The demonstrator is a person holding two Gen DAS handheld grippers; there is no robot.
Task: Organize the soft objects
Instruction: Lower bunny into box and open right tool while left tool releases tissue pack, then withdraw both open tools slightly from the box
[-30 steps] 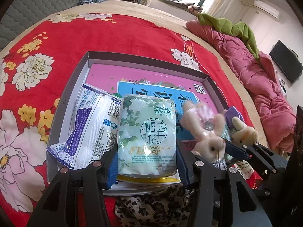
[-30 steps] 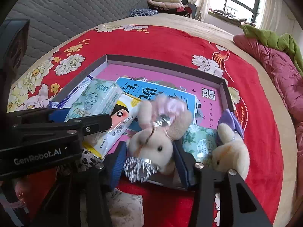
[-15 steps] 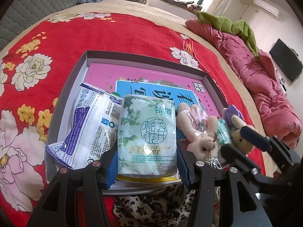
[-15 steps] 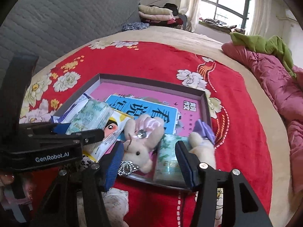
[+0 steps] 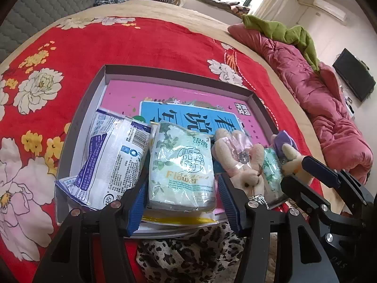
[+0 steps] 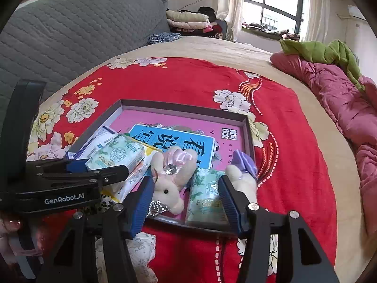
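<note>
we see both tools opening: left tool [image 5: 181, 202] astride the upright tissue pack [image 5: 181, 165], its base hidden; right tool [image 6: 183, 202] above the plush rabbit [image 6: 170, 181].

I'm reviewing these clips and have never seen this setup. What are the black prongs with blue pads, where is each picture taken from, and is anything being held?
Each picture comes from a fisheye camera on a hand-held two-finger gripper, looking along its fingers. No robot arm is involved. The left gripper straddles a green flower-print tissue pack; its jaws are opening and the pads stand clear. The right gripper is also opening, over a plush rabbit with a pink bow and a second tissue pack, gripping neither. Everything lies in a shallow grey box on a red floral blanket, beside a white-and-blue packet and a purple-bowed plush.
</note>
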